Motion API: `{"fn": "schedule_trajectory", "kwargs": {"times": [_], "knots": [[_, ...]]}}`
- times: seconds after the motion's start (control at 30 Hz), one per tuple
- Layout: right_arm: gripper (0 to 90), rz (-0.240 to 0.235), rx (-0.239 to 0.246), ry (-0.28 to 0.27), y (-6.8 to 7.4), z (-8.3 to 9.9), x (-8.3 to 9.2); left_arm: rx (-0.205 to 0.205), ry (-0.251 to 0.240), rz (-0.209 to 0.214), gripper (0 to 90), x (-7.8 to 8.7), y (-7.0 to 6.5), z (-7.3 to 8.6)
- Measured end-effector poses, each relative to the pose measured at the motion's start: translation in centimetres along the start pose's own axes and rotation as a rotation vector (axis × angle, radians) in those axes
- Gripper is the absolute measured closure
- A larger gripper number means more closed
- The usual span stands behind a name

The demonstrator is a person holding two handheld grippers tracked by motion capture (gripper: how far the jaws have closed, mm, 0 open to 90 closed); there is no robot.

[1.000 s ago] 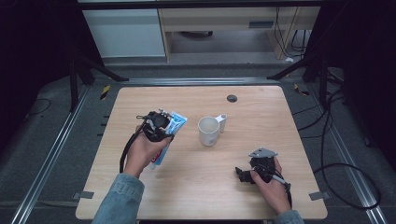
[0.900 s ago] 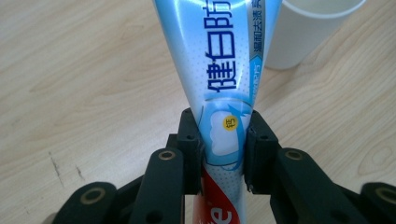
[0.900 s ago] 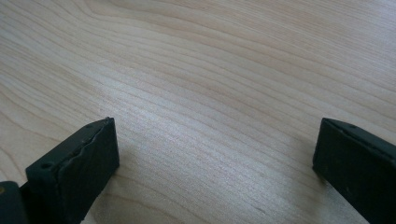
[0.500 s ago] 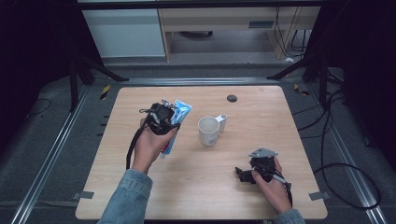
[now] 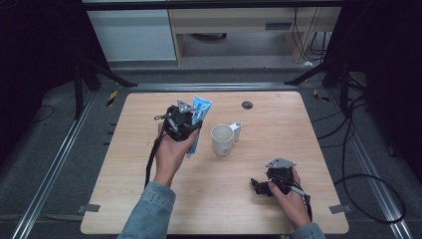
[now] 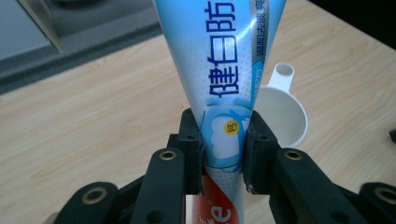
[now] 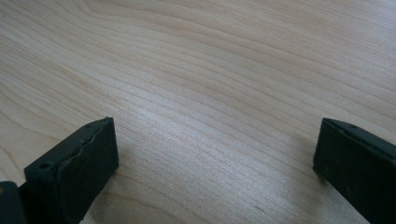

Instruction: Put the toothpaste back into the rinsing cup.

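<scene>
Mug empty (toothpaste tube clamped in left gripper).

From my seat, the mug stands mid-table. The tube is just left of the mug, my left gripper around it. My right gripper rests nearer me, right of the mug. A small disc lies behind the mug.

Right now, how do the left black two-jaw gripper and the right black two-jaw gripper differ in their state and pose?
The left black two-jaw gripper is shut on the blue and white toothpaste tube; the right black two-jaw gripper is open with nothing between its jaws. The left one is held up beside the white plastic cup; the right one sits low on the light wooden table, near its front edge. Both are hand-held.
</scene>
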State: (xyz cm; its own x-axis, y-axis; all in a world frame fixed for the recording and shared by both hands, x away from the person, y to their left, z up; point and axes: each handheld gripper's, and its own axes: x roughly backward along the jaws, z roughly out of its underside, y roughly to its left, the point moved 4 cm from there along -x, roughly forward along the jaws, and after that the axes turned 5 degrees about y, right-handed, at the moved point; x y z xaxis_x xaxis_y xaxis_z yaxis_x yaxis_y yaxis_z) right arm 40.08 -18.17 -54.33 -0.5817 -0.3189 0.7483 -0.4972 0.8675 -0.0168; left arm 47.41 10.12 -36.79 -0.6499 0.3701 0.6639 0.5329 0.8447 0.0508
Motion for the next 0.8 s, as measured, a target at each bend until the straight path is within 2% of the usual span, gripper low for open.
{"fn": "schedule_trajectory", "kwargs": {"times": [0.23,0.4,0.6,0.8], "knots": [[0.3,-0.002,-0.002,0.0,0.0,0.0,0.0,0.013,-0.096,-0.012,72.3,0.4,-0.2,-0.7],[0.4,0.005,-0.008,0.002,-0.2,0.1,0.1,0.027,-0.13,-0.005,72.3,0.5,-0.3,-0.9],[0.3,0.005,-0.008,0.0,-0.5,0.1,0.1,-0.003,-0.195,-0.013,72.5,1.2,-0.8,-1.2],[0.3,0.008,-0.006,0.001,-0.6,0.2,0.1,0.019,-0.244,-0.011,72.5,1.7,-0.6,-1.7]]}}
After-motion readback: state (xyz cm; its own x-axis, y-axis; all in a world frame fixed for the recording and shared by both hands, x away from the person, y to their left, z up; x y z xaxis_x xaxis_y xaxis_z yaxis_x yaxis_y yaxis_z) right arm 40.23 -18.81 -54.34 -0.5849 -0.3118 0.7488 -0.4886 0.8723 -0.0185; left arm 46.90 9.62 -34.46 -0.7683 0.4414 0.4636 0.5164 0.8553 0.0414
